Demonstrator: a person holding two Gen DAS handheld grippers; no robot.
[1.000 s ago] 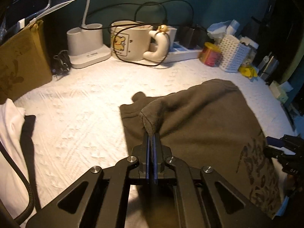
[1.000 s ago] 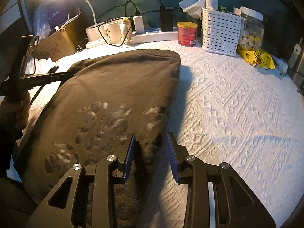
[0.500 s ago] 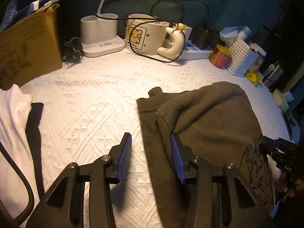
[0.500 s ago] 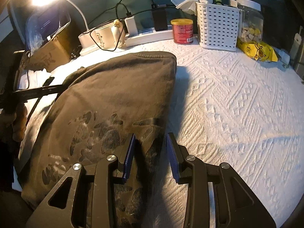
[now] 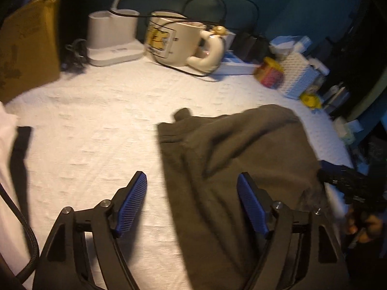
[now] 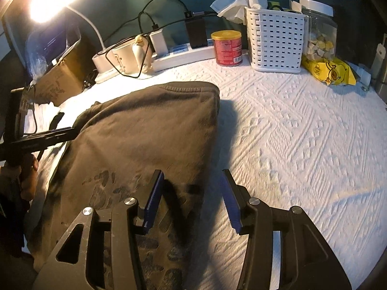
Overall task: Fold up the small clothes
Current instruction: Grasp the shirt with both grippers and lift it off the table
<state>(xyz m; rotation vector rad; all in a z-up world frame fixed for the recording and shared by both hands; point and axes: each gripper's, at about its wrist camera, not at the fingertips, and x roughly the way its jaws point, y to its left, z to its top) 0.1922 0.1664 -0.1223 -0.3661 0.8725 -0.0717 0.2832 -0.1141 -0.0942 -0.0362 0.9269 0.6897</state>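
Note:
A dark olive garment (image 5: 241, 164) (image 6: 145, 145) with a faded print lies folded on the white textured cloth (image 5: 96, 120) (image 6: 290, 133). My left gripper (image 5: 192, 203) hovers over the garment's left edge, its jaws opening, blue pads clear of the fabric. My right gripper (image 6: 191, 200) stands over the garment's right edge, jaws also opening, nothing pressed between the pads. In the right wrist view the left gripper (image 6: 43, 137) shows at the far left, held by a hand (image 6: 26, 176).
At the back stand a cream mug (image 5: 179, 41), a white lamp base (image 5: 111, 38), a cardboard box (image 5: 26, 48), a power strip (image 6: 183, 55), a red tin (image 6: 227, 48), a white basket (image 6: 275, 41), a jar (image 6: 319, 31) and a yellow packet (image 6: 331, 70). White fabric (image 5: 7, 169) lies left.
My left gripper let go of the garment's folded corner and spread wide; the corner dropped flat. My right gripper's jaws widened too and slid a little along the garment's right edge.

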